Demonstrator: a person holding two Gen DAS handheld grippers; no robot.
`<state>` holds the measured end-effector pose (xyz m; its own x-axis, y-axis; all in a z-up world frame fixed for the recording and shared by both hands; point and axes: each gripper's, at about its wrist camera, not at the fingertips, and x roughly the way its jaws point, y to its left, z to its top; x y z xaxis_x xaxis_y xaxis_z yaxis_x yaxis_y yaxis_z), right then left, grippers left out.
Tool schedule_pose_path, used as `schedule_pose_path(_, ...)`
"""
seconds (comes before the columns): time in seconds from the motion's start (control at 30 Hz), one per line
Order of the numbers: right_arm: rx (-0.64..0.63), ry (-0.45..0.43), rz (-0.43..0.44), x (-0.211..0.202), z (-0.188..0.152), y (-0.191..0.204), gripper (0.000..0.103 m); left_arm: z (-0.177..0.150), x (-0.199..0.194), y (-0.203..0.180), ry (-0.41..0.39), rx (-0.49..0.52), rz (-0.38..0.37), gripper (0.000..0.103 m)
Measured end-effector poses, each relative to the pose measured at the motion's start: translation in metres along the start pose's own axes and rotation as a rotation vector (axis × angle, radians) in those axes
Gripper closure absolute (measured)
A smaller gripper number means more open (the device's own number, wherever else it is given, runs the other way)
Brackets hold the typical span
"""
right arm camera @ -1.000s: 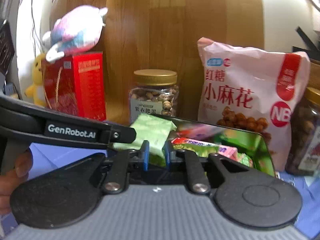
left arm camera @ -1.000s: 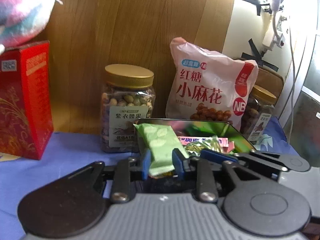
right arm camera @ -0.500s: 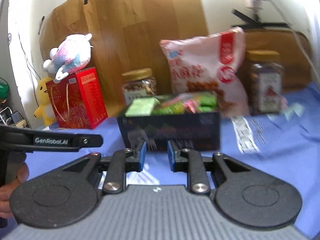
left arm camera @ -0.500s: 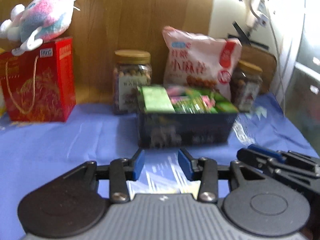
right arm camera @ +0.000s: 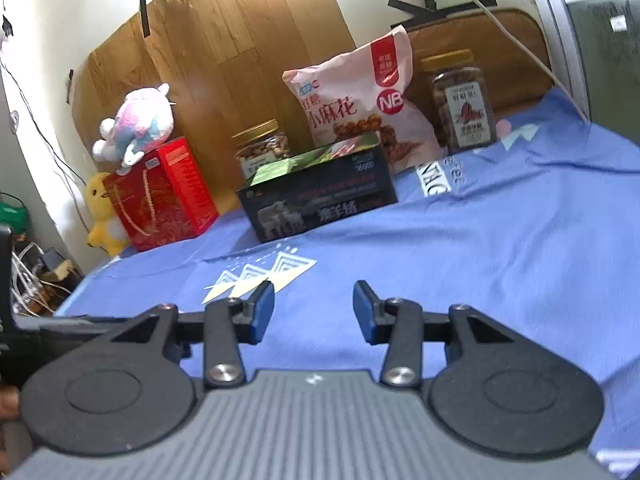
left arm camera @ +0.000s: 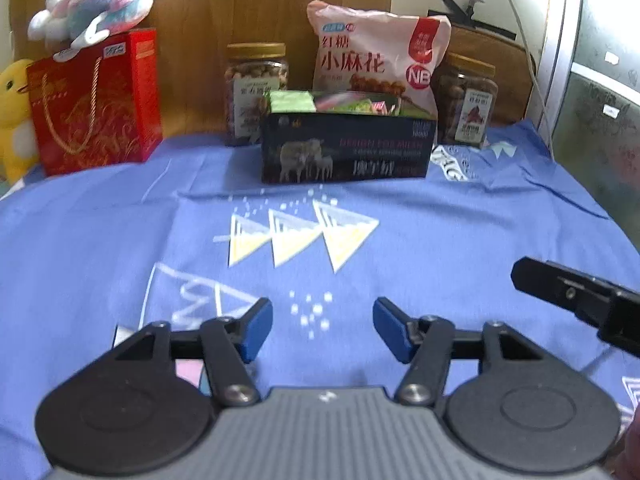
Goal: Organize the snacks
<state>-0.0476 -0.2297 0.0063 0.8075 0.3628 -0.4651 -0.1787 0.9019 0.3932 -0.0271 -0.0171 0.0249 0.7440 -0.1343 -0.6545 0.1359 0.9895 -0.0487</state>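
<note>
A dark box (left arm camera: 348,152) stands at the back of the blue cloth, with several small snack packets in it, a green one (left arm camera: 291,101) at its left end. The box also shows in the right wrist view (right arm camera: 320,200), with the green packet (right arm camera: 274,171) on top. My left gripper (left arm camera: 322,330) is open and empty, low over the cloth and well in front of the box. My right gripper (right arm camera: 314,310) is open and empty too, also well back from the box. Part of the right gripper shows at the right edge of the left wrist view.
Behind the box stand a pink snack bag (left arm camera: 376,60), a gold-lidded nut jar (left arm camera: 256,84) and a second jar (left arm camera: 466,100). A red gift box (left arm camera: 96,100) with a plush toy (left arm camera: 96,4) is at the left. A pink item (left arm camera: 188,372) lies under my left gripper.
Both grippers let go of the green packet, which now lies in the box. Both pulled back from the box and opened wide.
</note>
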Motion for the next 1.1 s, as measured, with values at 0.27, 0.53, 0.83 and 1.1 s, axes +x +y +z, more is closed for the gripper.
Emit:
schedule_pose_path(0.27, -0.003, -0.022, 0.035, -0.018, -0.006, 0.013, 0.048, -0.017, -0.026, -0.008, -0.037, 0.023, 0.063, 0.0)
schedule_pose_path(0.53, -0.032, -0.049, 0.058, -0.029, -0.01, 0.023, 0.042, -0.018, -0.038, -0.014, -0.056, 0.037, 0.11, 0.0)
schedule_pose_path(0.83, -0.013, -0.055, 0.062, -0.031, -0.01, 0.021, 0.038, -0.02, -0.037, -0.016, -0.051, 0.045, 0.147, 0.0)
schedule_pose_path(1.1, 0.024, -0.045, 0.053, -0.026, -0.012, 0.014, 0.034, -0.02, -0.032, -0.016, -0.026, 0.036, 0.169, 0.0)
